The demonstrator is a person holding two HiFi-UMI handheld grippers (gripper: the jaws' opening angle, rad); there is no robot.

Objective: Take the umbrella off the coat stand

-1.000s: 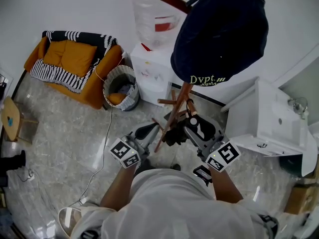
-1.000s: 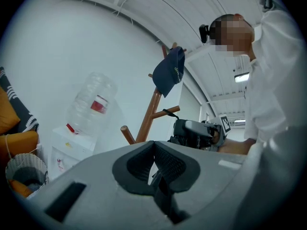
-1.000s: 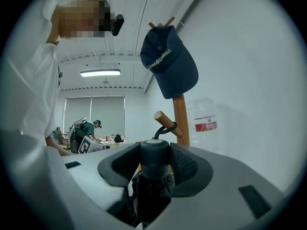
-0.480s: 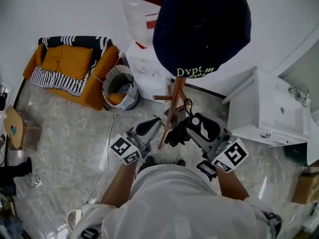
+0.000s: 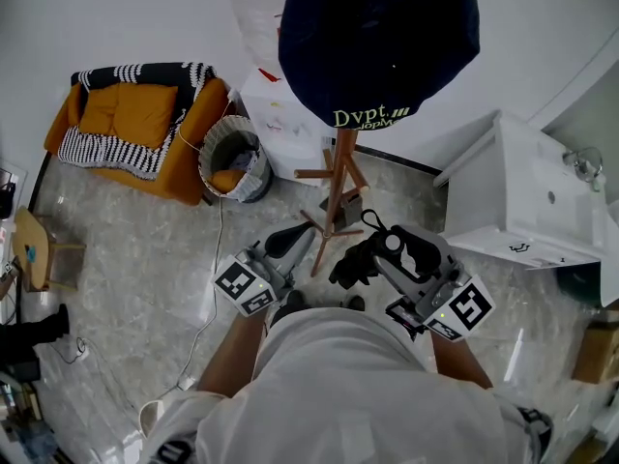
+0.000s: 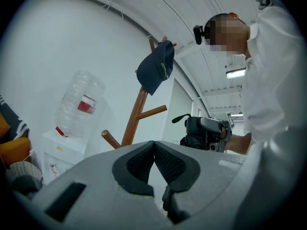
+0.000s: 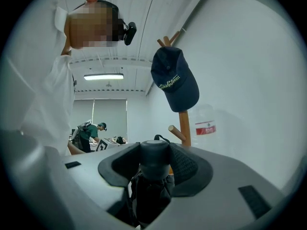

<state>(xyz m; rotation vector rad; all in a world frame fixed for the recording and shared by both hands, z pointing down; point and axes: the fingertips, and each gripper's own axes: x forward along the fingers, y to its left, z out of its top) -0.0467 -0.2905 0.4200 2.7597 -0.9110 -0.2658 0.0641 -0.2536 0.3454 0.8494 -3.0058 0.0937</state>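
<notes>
Two hazards noted from this position.

(1) The thin black wrist loop (image 5: pixel 371 222) on the folded black umbrella (image 5: pixel 350 265) lies just beside the lower pegs of the brown wooden coat stand (image 5: pixel 334 187), at frame centre in the head view. In the left gripper view the loop looks free of the pegs, but the head view cannot confirm this. If it catches a peg as the umbrella is drawn away, the pull could rock the stand. That could shake off the dark navy baseball cap (image 5: pixel 379 46) perched on top, upper centre.

(2) The grip is on the umbrella's handle end only, and the rest of the folded bundle is unsupported. A quick swing could let it twist or slip out.

Right gripper (image 5: pixel 366 259), lower right of centre:
- The jaws stand wide, with the pads pressed on either side of the rounded black handle, as the right gripper view shows.
- It is clamped on the umbrella and touches nothing else.
- The umbrella is judged to be off the stand, held just to the right of its trunk.

Left gripper (image 5: pixel 298 240), lower left of centre:
- The jaws are drawn together with the tips meeting and nothing between them.
- It hovers near the stand's left-hand lower peg, not touching it as far as the views show.
- A careless move there could also knock the stand.
</notes>
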